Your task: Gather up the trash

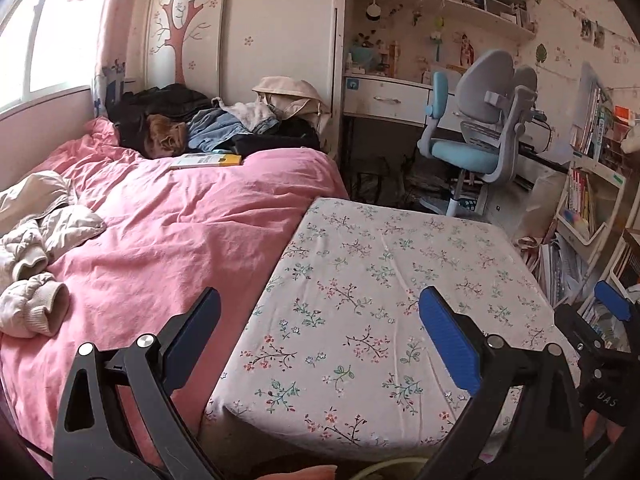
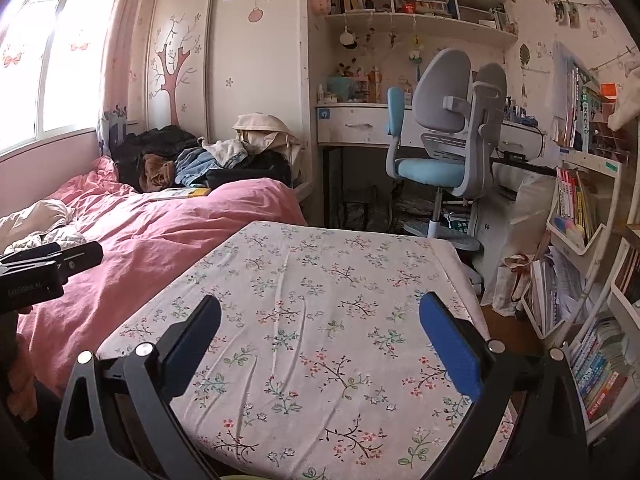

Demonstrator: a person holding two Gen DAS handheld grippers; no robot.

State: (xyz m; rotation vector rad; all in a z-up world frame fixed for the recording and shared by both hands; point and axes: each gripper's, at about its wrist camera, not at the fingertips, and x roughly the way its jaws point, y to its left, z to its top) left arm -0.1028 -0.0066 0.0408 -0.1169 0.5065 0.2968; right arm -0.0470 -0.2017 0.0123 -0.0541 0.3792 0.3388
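My left gripper (image 1: pixel 320 316) is open and empty, held above the near end of the bed where the floral sheet (image 1: pixel 380 280) meets the pink duvet (image 1: pixel 168 220). My right gripper (image 2: pixel 320 320) is open and empty above the floral sheet (image 2: pixel 320 288). The right gripper's blue pad shows at the right edge of the left wrist view (image 1: pixel 612 300); the left gripper's black body shows at the left of the right wrist view (image 2: pixel 44 268). I cannot pick out any piece of trash on the bed. A yellow-edged book (image 1: pixel 206 160) lies on the duvet.
A white jacket (image 1: pixel 36 256) lies at the duvet's left. A pile of clothes (image 1: pixel 208 120) sits at the bed's head. A blue and grey desk chair (image 2: pixel 448 140) stands by the desk (image 2: pixel 360 124). Bookshelves and stacked books (image 2: pixel 580 280) crowd the right side.
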